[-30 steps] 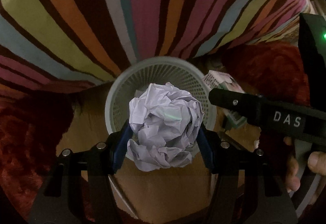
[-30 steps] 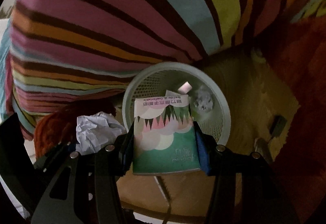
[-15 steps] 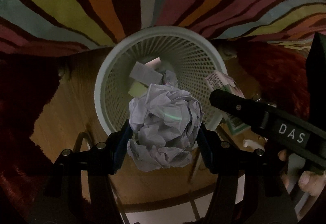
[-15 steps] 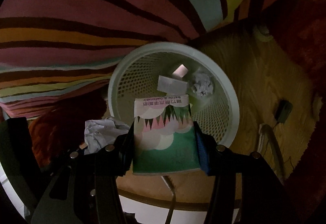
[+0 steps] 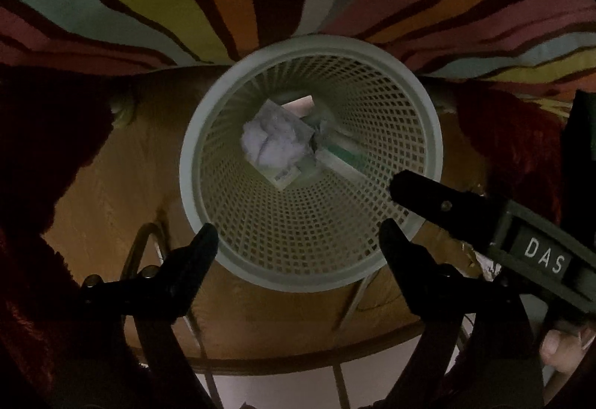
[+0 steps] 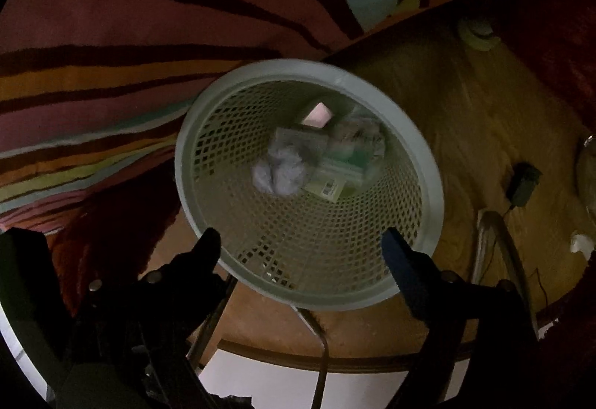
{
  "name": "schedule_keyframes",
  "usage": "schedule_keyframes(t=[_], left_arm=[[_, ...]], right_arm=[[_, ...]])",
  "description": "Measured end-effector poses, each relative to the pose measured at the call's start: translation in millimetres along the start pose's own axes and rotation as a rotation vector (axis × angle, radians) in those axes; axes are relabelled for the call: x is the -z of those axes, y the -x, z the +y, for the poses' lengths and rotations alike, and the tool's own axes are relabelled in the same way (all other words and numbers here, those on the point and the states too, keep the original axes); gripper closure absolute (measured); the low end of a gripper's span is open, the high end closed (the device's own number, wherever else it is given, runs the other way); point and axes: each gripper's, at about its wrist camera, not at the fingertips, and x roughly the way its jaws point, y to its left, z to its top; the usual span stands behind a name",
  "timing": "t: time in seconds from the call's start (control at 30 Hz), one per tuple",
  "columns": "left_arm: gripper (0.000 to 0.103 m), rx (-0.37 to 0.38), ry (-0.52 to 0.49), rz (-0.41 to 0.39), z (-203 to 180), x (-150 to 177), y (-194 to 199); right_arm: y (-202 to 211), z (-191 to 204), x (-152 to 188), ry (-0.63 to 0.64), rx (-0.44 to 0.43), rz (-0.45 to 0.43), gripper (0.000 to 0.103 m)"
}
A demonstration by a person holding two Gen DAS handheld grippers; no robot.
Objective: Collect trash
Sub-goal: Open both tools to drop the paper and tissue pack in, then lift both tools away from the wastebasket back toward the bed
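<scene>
Left wrist view: the two black fingers (image 5: 203, 241) of the left gripper (image 5: 298, 234) stand wide apart, their jaws having just been opening, with nothing between them; they frame the near rim of the pale green perforated plastic waste basket (image 5: 238, 260). The crumpled ball of white paper (image 5: 273, 144) lies at the bottom of the basket, with the green-and-white printed tissue packet (image 5: 341, 157) beside it. A finger of the right gripper (image 5: 439, 200), labelled "DAS", reaches over the basket's right rim.

Right wrist view: the right gripper (image 6: 301, 241) likewise stands wide, jaws just opened, empty, its blue-padded finger (image 6: 398, 260) at the basket's near rim (image 6: 335, 301). Inside the basket, the paper ball (image 6: 277, 172) touches the tissue packet (image 6: 342, 170). Behind the basket lies a multicoloured striped fabric (image 6: 149, 36); the basket stands on a wooden floor (image 6: 465, 133).
</scene>
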Motion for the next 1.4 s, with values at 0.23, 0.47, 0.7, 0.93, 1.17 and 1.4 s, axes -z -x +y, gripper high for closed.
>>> schedule_keyframes(t=[0.23,0.47,0.7,0.93,1.17,1.4], left_arm=[[0.017,-0.005,0.002,-0.013,0,0,3],[0.017,-0.013,0.0,-0.031,1,3,8],[0.017,-0.014,0.009,-0.086,5,8,23],[0.017,-0.015,0.014,-0.144,8,14,40],[0.017,-0.028,-0.04,-0.239,2,25,68],[0.017,-0.049,-0.121,-0.414,-7,44,115]], right_arm=[[1,0,-1,-0.022,0.0,-0.008,0.019],[4,-2,2,-0.012,0.011,-0.034,0.019],[23,11,12,0.073,0.062,-0.13,0.019],[45,21,21,0.137,0.094,-0.219,0.019],[76,25,33,0.165,0.089,-0.321,0.019],[126,38,52,0.272,0.085,-0.524,0.019]])
